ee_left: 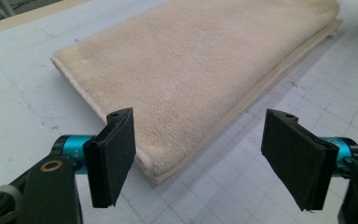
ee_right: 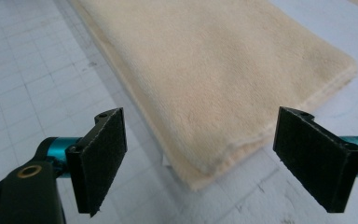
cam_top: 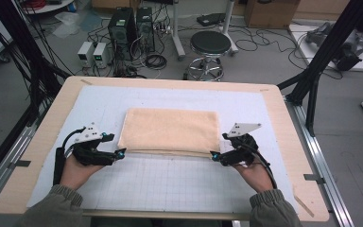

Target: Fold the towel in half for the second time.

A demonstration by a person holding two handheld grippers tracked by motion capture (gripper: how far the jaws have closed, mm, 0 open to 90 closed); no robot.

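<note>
Towel (cam_top: 170, 130) folded flat, near corners just ahead of both grippers' released, empty jaws.

Folded towel (ee_left: 200, 70) — jaws wide, corner between.

One folded cream terry towel (cam_top: 170, 131) at the table's centre; two black two-jaw grippers, left (cam_top: 121, 153) and right (cam_top: 213, 154); one white gridded mat (cam_top: 170, 182); one round black stool (cam_top: 210, 43), far.
</note>
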